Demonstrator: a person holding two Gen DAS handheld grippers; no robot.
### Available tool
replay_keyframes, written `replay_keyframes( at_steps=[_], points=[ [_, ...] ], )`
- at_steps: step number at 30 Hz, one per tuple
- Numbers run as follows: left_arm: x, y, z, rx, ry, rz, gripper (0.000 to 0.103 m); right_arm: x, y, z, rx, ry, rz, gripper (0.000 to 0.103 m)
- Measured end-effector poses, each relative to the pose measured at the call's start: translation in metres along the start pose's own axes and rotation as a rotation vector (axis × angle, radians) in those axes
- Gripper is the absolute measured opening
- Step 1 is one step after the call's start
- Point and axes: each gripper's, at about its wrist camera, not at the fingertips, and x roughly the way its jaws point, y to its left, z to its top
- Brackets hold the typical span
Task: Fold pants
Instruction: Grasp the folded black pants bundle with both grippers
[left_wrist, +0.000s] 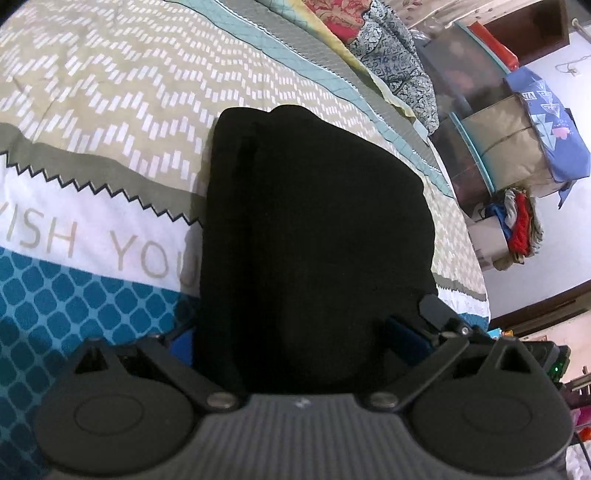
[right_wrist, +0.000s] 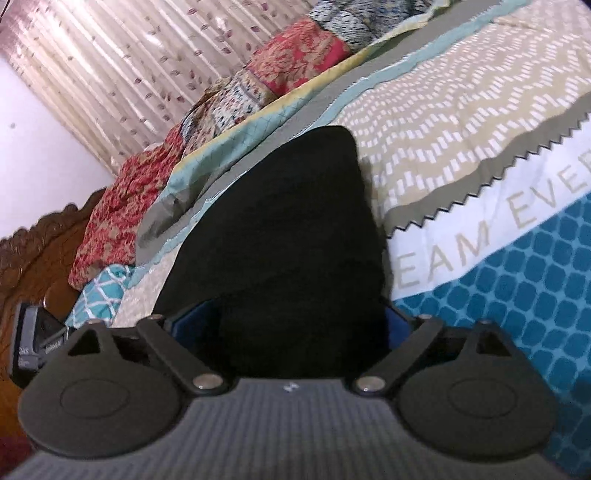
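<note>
The black pants (left_wrist: 314, 203) lie folded into a thick dark bundle on the patterned bedspread (left_wrist: 92, 110). In the left wrist view the bundle runs from the middle of the bed back into my left gripper (left_wrist: 306, 321). Its jaws stand wide, and the right fingertip (left_wrist: 436, 308) lies beside the cloth's edge. The left finger is hidden behind the cloth. In the right wrist view the same pants (right_wrist: 295, 221) reach between the blue pads (right_wrist: 194, 321) of my right gripper (right_wrist: 295, 317). Those jaws are spread wide, with a strip of pad bare beside the cloth.
The bedspread (right_wrist: 480, 129) carries beige, white and teal bands. Crumpled red and patterned quilts (right_wrist: 295, 62) are heaped along its far side. A carved wooden headboard (right_wrist: 37, 251) and a curtain (right_wrist: 110, 66) stand behind. Boxes and stacked clothes (left_wrist: 517, 229) sit beside the bed.
</note>
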Motion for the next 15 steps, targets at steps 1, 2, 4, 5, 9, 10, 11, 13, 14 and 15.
replay_keyframes(
  at_steps=[1, 2, 4, 5, 9, 10, 11, 13, 14, 15],
  points=[
    [-0.001, 0.000, -0.001, 0.001, -0.004, -0.003, 0.100, 0.004, 0.000, 0.001, -0.008, 0.004, 0.008, 0.103],
    [-0.002, 0.001, -0.001, 0.003, -0.006, -0.003, 0.099, 0.005, 0.000, 0.001, -0.016, 0.009, 0.017, 0.103],
    [-0.003, 0.001, -0.002, 0.005, -0.010, -0.002, 0.099, 0.007, -0.001, 0.003, -0.018, 0.011, 0.019, 0.103],
    [-0.002, 0.001, -0.002, 0.005, -0.012, -0.001, 0.098, 0.006, -0.001, 0.003, -0.018, 0.011, 0.022, 0.103],
    [-0.003, 0.003, 0.000, -0.012, -0.016, -0.004, 0.095, 0.007, -0.002, 0.004, -0.020, 0.015, 0.026, 0.103],
    [-0.005, 0.005, 0.001, -0.019, -0.017, -0.002, 0.094, 0.007, -0.002, 0.004, -0.020, 0.017, 0.026, 0.103],
    [-0.006, 0.006, 0.001, -0.025, -0.019, 0.002, 0.089, 0.007, -0.001, 0.004, -0.021, 0.018, 0.026, 0.103],
    [-0.010, 0.011, 0.001, -0.031, -0.029, 0.024, 0.075, 0.009, -0.001, 0.004, -0.024, 0.025, 0.020, 0.103],
    [-0.012, 0.011, 0.001, -0.033, -0.032, 0.034, 0.065, 0.009, 0.000, 0.004, -0.028, 0.032, 0.012, 0.102],
    [-0.014, 0.011, 0.002, -0.041, -0.031, 0.031, 0.059, 0.009, 0.002, 0.004, -0.034, 0.038, -0.003, 0.099]
  ],
)
